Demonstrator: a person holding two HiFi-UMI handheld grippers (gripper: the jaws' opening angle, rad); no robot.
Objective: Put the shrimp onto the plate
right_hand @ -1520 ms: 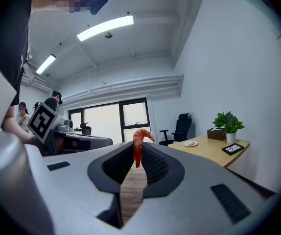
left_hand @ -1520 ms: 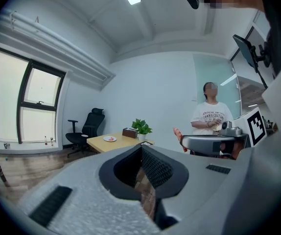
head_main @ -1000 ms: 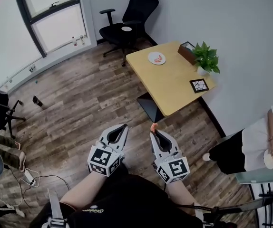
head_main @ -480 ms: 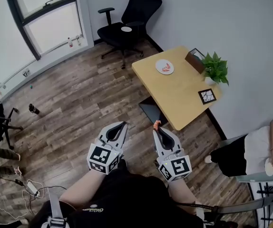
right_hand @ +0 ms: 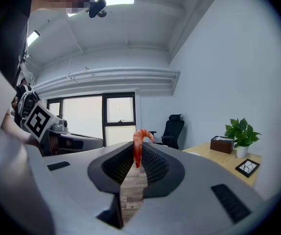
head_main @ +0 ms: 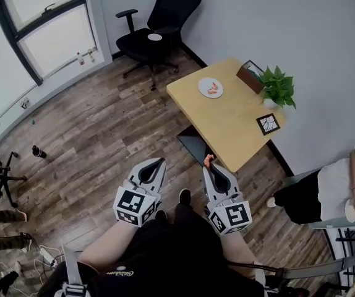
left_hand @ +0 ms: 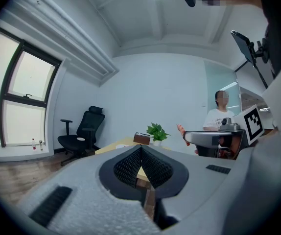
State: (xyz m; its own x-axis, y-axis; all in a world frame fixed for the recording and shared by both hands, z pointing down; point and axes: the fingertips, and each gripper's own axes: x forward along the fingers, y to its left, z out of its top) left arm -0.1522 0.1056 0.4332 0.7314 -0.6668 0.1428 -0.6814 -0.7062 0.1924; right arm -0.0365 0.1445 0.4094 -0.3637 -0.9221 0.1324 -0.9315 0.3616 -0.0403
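You're on the carry step. Your right gripper [head_main: 209, 166] is clamped on a shrimp [right_hand: 137, 148], whose curled tail pokes above the jaw tips. Your left gripper [head_main: 158, 166] is closed on nothing. The plate [head_main: 202, 85], with what looks like shrimp lying on it, sits on the wooden table [head_main: 233, 125], well ahead of you. Next, close in on the table, lower the shrimp over the plate, and only then let go.

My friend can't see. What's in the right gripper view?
The right claw is shut on an orange shrimp sticking up from its tip. Behind are big windows, a black office chair, and a wooden table with a potted plant.
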